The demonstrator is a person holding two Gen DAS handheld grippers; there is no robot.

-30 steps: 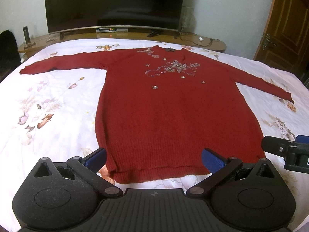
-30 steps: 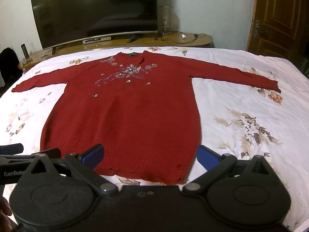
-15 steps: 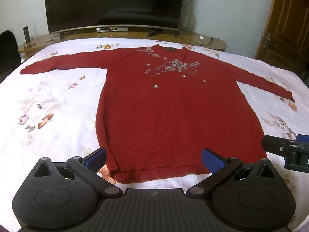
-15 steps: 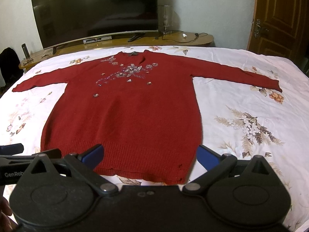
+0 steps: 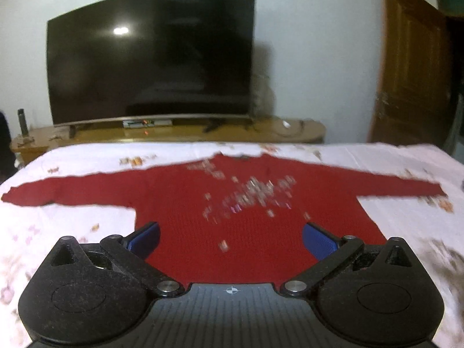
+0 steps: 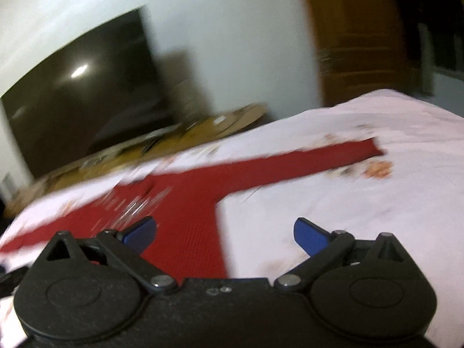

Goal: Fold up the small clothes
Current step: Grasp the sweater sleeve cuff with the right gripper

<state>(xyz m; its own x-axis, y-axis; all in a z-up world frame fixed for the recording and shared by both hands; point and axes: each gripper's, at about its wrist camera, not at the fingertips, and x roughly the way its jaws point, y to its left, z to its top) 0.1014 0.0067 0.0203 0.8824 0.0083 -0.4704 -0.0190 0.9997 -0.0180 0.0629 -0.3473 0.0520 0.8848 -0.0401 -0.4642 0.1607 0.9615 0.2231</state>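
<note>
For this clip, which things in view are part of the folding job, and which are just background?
Part of the job:
red sweater, spread flat with both sleeves out
bed sheet under it, the work surface
left hand-held gripper, open
right hand-held gripper, open

Just background:
television
wooden TV stand
set-top box
wooden door

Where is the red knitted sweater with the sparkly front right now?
The red knitted sweater lies flat, sleeves outspread, on the white flowered bedsheet, in front of the big black television, in both wrist views.
</note>
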